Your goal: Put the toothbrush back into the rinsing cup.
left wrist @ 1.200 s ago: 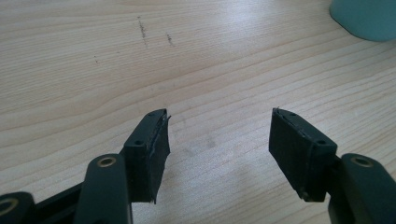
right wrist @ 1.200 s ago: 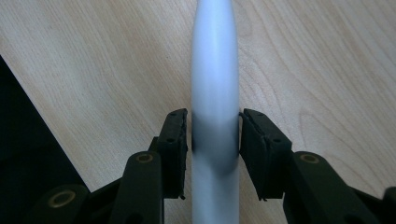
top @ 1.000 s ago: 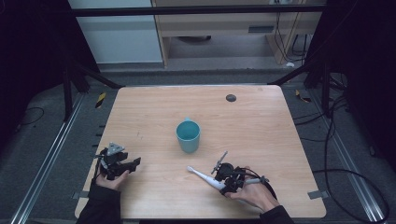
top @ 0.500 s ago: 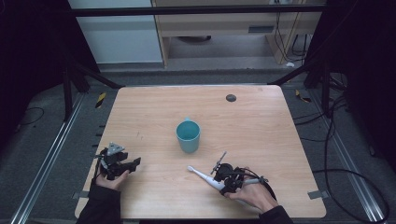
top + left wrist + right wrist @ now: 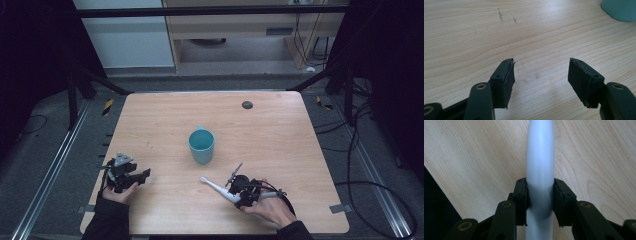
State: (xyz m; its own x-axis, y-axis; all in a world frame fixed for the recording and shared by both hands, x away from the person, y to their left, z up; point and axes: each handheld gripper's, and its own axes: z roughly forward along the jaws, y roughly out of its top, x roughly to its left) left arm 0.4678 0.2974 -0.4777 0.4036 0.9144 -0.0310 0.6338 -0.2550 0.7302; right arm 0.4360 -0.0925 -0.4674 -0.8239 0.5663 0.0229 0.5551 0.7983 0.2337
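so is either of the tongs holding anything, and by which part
The right tongs are shut on the white toothbrush, clamped on its handle. The left tongs are open over the table, holding nothing.

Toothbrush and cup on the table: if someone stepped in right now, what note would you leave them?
Right hand-held gripper: shut on the white toothbrush, near the table's front edge. The toothbrush lies low over the wood, head pointing left in the high view.
Left hand-held gripper: open, holding nothing, at the front left.
Blue cup: upright at the middle of the table, untouched, nothing in it as far as I can tell.
Done: toothbrush gripped.
Left, probably: lift it and stand it in the cup.
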